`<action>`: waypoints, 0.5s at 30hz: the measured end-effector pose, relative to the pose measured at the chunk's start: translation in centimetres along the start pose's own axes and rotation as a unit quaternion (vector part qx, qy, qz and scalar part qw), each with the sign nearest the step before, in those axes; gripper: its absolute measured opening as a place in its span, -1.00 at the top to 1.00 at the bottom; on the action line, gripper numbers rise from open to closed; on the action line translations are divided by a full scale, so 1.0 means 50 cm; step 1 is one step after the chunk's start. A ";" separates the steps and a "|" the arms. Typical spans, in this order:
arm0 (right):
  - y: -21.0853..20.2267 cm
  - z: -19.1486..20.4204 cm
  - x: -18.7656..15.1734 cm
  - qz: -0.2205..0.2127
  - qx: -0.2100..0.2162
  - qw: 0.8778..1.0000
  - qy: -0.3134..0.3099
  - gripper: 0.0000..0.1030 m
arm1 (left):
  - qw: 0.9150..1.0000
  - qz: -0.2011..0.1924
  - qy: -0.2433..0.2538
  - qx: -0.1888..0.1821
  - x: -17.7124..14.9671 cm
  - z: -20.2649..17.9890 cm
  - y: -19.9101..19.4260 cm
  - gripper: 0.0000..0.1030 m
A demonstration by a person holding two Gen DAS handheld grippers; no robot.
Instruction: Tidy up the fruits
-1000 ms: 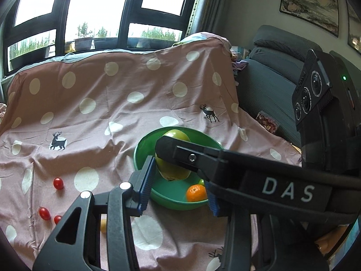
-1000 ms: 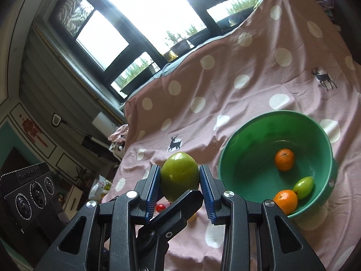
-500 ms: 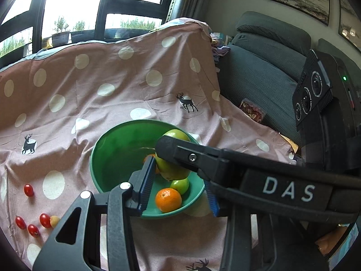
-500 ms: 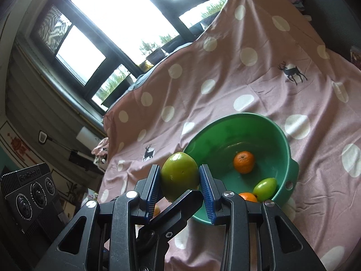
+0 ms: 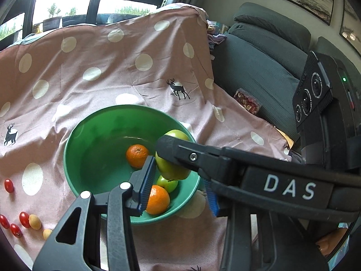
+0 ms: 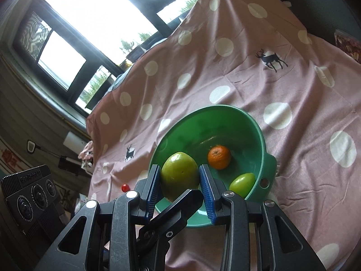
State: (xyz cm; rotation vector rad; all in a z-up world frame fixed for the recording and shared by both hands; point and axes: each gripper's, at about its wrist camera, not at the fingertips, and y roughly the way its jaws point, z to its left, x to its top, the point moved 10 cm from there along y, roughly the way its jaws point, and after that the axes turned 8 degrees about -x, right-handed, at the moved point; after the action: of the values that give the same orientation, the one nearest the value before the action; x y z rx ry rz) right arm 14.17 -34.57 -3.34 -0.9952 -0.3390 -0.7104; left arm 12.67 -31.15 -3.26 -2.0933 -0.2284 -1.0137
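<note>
**Big green fruit hanging over the bowl**

Clamping the large green fruit point(image 6: 179, 171) between the blue pads of the right gripper point(image 6: 179, 169), one pad pressing on each flank. Hanging in that grip over the near side of the green bowl point(image 6: 225, 107), above the fruit already lying inside.

Lying in the bowl: one mandarin point(image 6: 219, 157) near the middle, a small green fruit point(image 6: 241, 181) against the wall by the rim's handle hole, and, in the left wrist view, a second mandarin point(image 5: 158, 199) just beside that small green fruit.

Reaching in crosswise with the left gripper point(image 5: 180, 176), its fingers standing either side of the same large fruit. Touching the fruit with the near blue pad point(image 5: 147, 178), or so it seems; hiding the far pad mostly behind the right gripper's black body, so cannot tell whether this claw is clenched on the fruit or merely flanking it.

Resting on a pink cloth point(image 5: 112, 67) printed with pale dots and dark deer, draped up toward the window. Sitting loose on the cloth, left of the bowl and well apart from it: several red cherry tomatoes point(image 5: 24, 219) and two small yellow fruits point(image 5: 35, 221). Standing beyond the cloth's right edge, a dark grey sofa point(image 5: 259, 67).
</note>
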 end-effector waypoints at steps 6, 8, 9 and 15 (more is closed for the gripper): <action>0.022 -0.013 -0.007 0.018 -0.011 1.000 0.005 0.25 | 1.000 0.013 -0.016 -0.006 -0.011 0.014 0.018 0.22; 0.028 -0.014 -0.010 0.023 -0.015 1.000 0.003 0.25 | 1.000 0.017 -0.020 -0.008 -0.013 0.019 0.022 0.22; 0.031 -0.015 -0.011 0.025 -0.017 1.000 0.004 0.25 | 1.000 0.018 -0.023 -0.010 -0.015 0.022 0.024 0.22; 0.041 -0.015 -0.019 0.036 -0.028 0.999 -0.001 0.25 | 0.999 0.024 -0.034 -0.015 -0.023 0.028 0.029 0.22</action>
State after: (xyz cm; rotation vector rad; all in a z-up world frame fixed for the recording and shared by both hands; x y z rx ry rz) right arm 14.80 -34.14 -5.59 -1.0566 -0.2853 -0.6574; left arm 13.38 -30.94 -5.44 -2.1527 -0.1981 -0.9233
